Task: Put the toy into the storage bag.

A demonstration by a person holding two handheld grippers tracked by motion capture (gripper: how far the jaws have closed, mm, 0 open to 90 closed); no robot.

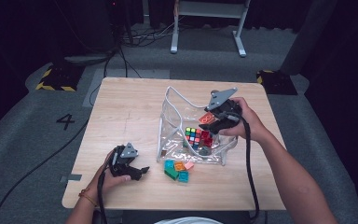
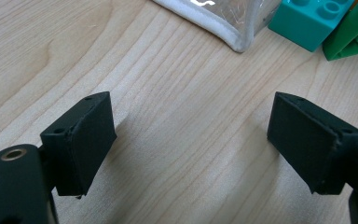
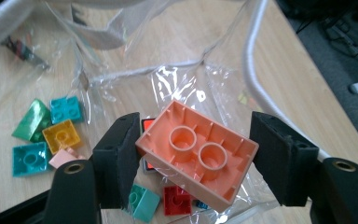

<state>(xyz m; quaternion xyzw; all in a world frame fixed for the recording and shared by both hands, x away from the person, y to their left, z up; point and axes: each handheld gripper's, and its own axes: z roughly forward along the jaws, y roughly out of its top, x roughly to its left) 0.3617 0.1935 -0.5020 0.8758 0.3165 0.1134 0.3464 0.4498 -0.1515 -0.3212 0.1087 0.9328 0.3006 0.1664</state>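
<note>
My right gripper (image 1: 210, 123) (image 3: 196, 154) hangs over the open top of a clear plastic bag (image 1: 175, 105), shut on a salmon-orange brick (image 1: 207, 118) (image 3: 196, 151). The brick is held underside up, with a pad against each short end. Inside the bag lie a colour cube (image 1: 192, 136), a red brick (image 3: 177, 200) and a teal brick (image 3: 144, 201). My left gripper (image 1: 141, 171) (image 2: 191, 140) rests low on the table at the front left, open, with bare wood between its pads.
Several loose bricks lie just in front of the bag: teal (image 1: 169, 164), orange (image 1: 179, 166), pink (image 1: 189, 165), green (image 1: 171, 173). In the left gripper view the bag's corner (image 2: 228, 32), a teal brick (image 2: 307, 21) and a green one (image 2: 354, 32) sit just ahead.
</note>
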